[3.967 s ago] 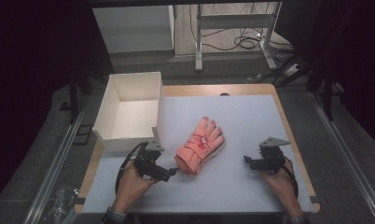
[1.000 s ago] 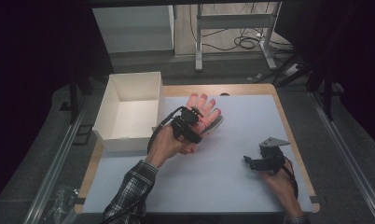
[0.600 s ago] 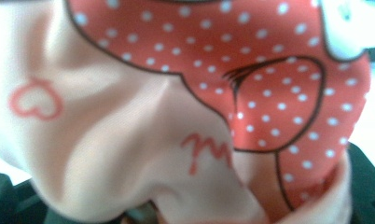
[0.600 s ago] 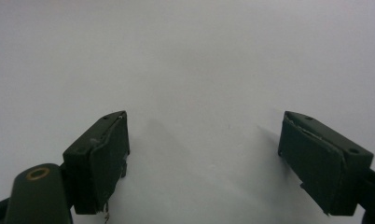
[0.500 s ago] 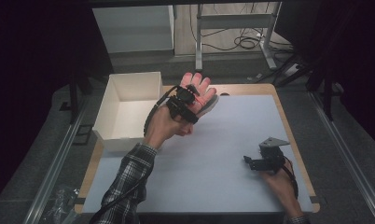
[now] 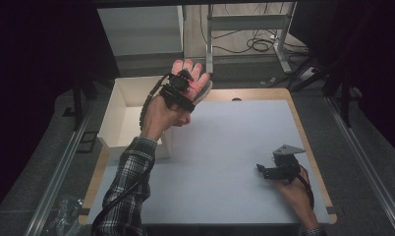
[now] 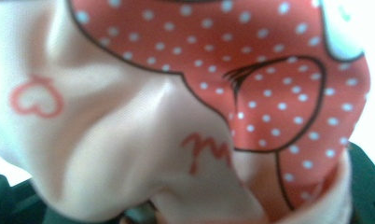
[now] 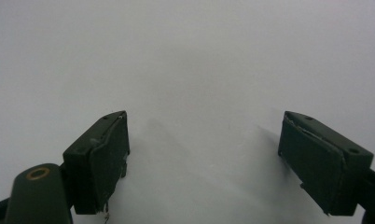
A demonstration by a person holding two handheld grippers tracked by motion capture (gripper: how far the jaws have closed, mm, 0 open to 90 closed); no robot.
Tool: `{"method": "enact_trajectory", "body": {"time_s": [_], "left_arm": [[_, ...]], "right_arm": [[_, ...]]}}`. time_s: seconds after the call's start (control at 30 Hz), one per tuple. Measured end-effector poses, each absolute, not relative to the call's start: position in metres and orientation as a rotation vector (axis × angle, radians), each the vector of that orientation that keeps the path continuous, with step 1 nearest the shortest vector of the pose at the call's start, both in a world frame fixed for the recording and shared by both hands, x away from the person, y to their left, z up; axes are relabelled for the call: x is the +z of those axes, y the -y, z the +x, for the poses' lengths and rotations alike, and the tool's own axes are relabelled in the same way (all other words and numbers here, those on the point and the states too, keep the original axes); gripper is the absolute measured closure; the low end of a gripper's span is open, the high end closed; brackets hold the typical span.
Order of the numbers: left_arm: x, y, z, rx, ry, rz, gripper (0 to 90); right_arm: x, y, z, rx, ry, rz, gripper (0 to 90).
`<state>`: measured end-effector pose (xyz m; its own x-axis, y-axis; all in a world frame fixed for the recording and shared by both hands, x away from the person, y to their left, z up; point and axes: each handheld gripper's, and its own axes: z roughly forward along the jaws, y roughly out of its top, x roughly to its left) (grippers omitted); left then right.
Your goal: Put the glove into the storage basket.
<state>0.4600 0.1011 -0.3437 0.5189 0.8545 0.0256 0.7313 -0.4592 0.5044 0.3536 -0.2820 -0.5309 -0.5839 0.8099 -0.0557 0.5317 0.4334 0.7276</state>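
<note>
A pink glove point(image 6: 194, 80) with a red dotted pattern hangs in the air above the table's far left corner, held up by my left gripper point(image 6: 182, 83), which is shut on it. In the left gripper view the glove's cloth point(image 7: 143, 112) sits bunched right against the camera, with small red hearts and a dotted red patch. My right gripper point(image 6: 264, 172) rests low over the white table top point(image 6: 235, 142) at the front right. Its two black jaws stand wide apart in the right gripper view, my right gripper point(image 8: 204, 163) open over bare white surface.
An open white box point(image 6: 131, 115) stands at the table's left side, just under and left of the raised glove. The table's wooden edge point(image 6: 308, 142) runs along the right. Desk legs and cables point(image 6: 254, 44) lie on the floor beyond the far edge.
My left hand has lifted the glove off the table and carried it up and toward the far left, near the box. The right gripper has stayed still.
</note>
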Motion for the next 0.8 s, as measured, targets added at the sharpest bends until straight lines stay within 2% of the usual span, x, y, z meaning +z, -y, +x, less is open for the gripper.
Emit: {"method": "enact_trajectory", "body": {"time_s": [0.53,0.8], "left_arm": [[-0.351,-0.179,0.468,0.443,-1.565,2.187,37.5],[-0.366,-0.205,0.470,0.451,-1.668,2.143,37.1]], "right_arm": [[-0.531,0.282,0.354,0.952,-2.292,1.135,16.6],[-0.531,0.282,0.354,0.951,-2.291,1.136,16.6]]}}
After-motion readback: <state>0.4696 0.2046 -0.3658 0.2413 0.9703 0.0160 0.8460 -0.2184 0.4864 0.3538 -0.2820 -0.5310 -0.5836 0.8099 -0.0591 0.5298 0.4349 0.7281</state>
